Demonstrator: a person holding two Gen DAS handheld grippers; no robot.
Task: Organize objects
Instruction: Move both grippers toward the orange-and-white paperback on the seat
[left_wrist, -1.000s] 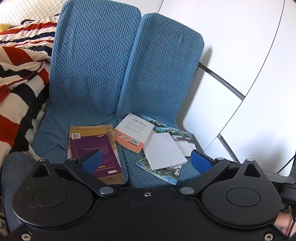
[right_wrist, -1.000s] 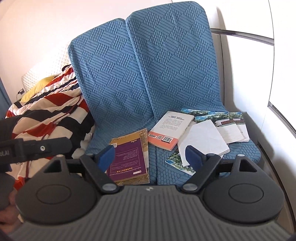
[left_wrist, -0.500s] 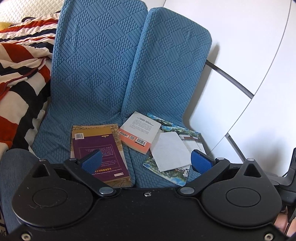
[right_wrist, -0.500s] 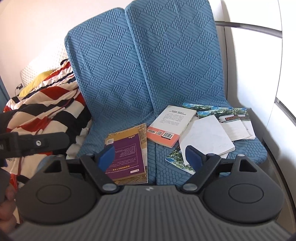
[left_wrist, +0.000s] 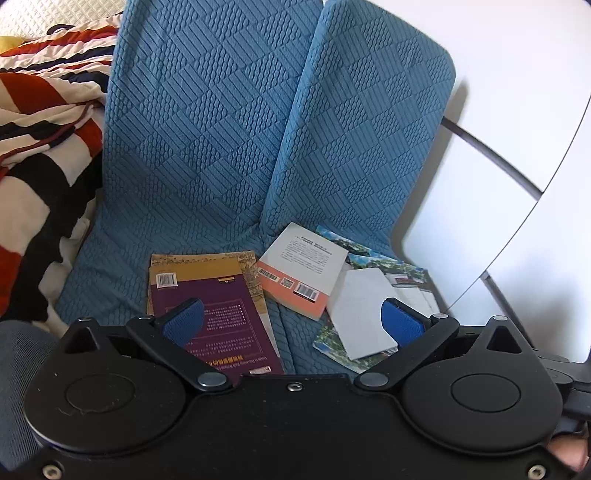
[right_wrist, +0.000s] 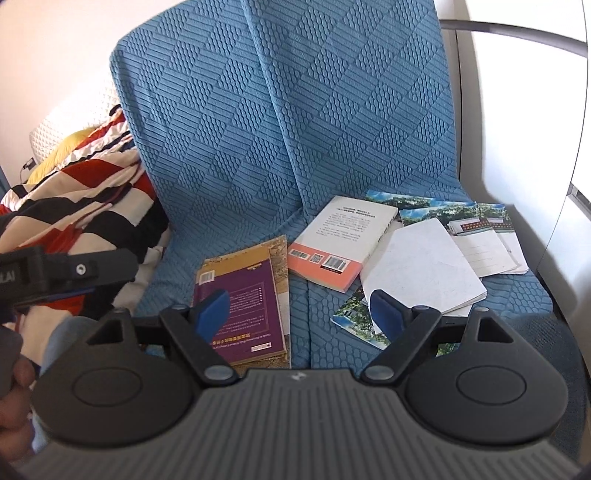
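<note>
Several books lie scattered on a blue quilted seat (left_wrist: 207, 236) (right_wrist: 325, 310). A purple and gold book (left_wrist: 221, 295) (right_wrist: 247, 291) lies at the left. A white and orange book (left_wrist: 303, 269) (right_wrist: 343, 240) lies across the middle seam. A plain white booklet (left_wrist: 362, 306) (right_wrist: 424, 266) rests on landscape-cover booklets (left_wrist: 406, 273) (right_wrist: 480, 229) at the right. My left gripper (left_wrist: 291, 321) is open and empty above the books. My right gripper (right_wrist: 299, 314) is open and empty above them too. The left gripper's body (right_wrist: 66, 269) shows at the left of the right wrist view.
A red, black and white striped blanket (left_wrist: 37, 129) (right_wrist: 74, 199) is heaped left of the seat. Two blue backrest cushions (left_wrist: 258, 122) (right_wrist: 295, 110) stand behind the books. A white wall panel with a dark rail (left_wrist: 498, 166) (right_wrist: 517, 33) borders the right side.
Both grippers have moved forward and closer to the seat; the books look larger and nearer. Both stay open and empty.
</note>
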